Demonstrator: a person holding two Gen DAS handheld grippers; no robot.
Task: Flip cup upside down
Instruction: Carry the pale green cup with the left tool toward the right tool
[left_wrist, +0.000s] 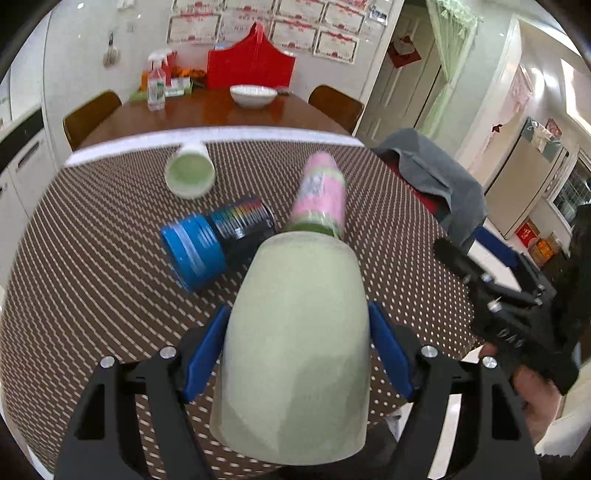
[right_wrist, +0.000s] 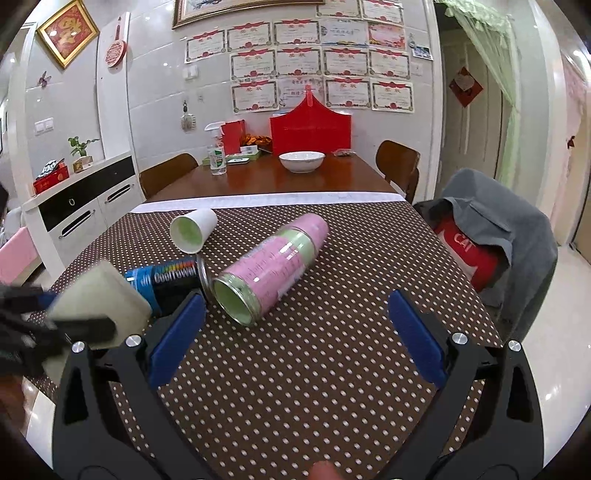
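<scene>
My left gripper is shut on a pale green cup, held tilted above the dotted tablecloth with its closed base pointing away from the camera. The same cup and the left gripper show at the left edge of the right wrist view. My right gripper is open and empty above the near part of the table; it also shows in the left wrist view. A white paper cup lies on its side at the far left of the cloth.
A pink and green can and a blue and black can lie on their sides mid-table. A chair draped with a grey cloth stands at the right. Beyond the cloth the wooden table holds a white bowl and a spray bottle.
</scene>
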